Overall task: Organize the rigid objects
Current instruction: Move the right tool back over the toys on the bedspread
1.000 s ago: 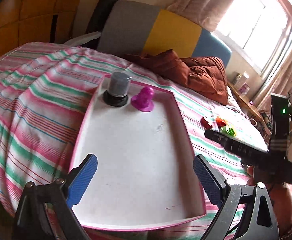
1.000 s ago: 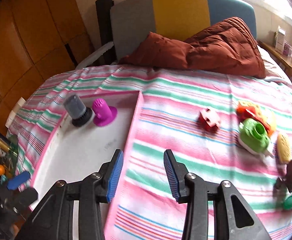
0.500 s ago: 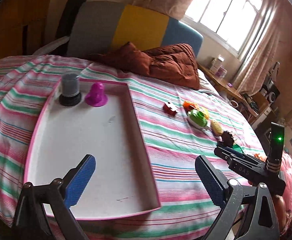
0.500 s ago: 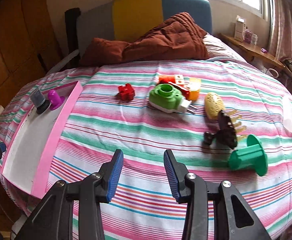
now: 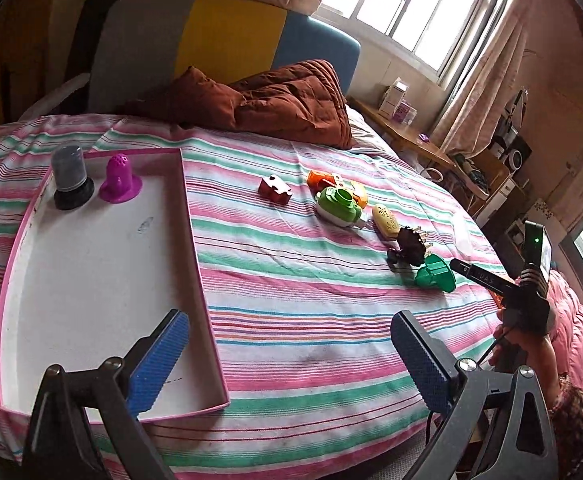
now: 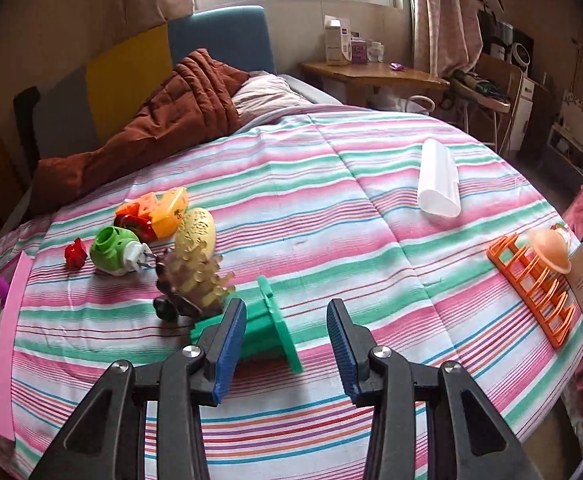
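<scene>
- Covering the bed [image 5: 311, 300], a striped spread carries everything.
- Pink-rimmed tray [image 5: 195, 240] lies at left, holding a grey stamp [image 5: 69, 178] and a purple toy [image 5: 120, 179] at its far end.
- Left gripper [image 5: 287, 364] hovers with jaws wide, empty.
- Right gripper [image 6: 287, 344] hovers with jaws narrower, empty, just near a green spool [image 6: 269, 328].

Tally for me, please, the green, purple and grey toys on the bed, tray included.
Green: 2, plug and spool
Purple: 1, cone in the tray
Grey: 1, cylinder in the tray
Total: 4
</scene>
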Motion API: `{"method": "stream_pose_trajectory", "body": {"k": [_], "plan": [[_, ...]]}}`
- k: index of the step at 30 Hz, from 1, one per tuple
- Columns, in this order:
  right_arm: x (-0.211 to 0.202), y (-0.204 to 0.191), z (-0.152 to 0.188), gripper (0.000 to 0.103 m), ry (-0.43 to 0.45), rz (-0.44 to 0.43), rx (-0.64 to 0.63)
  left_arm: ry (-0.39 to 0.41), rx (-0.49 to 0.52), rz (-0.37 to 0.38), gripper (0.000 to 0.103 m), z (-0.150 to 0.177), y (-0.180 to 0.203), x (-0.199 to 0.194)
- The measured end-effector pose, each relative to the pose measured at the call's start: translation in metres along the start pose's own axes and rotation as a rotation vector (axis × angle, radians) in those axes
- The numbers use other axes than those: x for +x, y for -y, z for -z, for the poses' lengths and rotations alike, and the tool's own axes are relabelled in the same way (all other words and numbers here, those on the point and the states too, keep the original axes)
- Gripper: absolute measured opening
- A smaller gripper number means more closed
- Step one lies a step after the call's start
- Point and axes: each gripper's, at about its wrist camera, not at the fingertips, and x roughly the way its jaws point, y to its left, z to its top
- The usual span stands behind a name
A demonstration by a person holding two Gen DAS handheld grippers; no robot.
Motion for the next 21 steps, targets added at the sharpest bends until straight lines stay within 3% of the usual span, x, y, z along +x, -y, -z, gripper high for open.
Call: {"method": "stream_pose_trajectory", "body": {"k": [5,12,21], "plan": [[0.015,0.029,0.003,0.043,-0.022,-0.046,0.105,-0.016,0.008,0.006,0.101,-0.001,0.009,0.006],[0.039,0.076,0.001,0.043,-0.079,-0.018,0.252,-0.029,0.045,-0.007,0.101,0.002,0.02,0.01],[0.006,0.086,0.025,0.043,0.042,-0.084,0.291,-0.055,0.036,-0.009,0.101,0.004,0.022,0.019]]}}
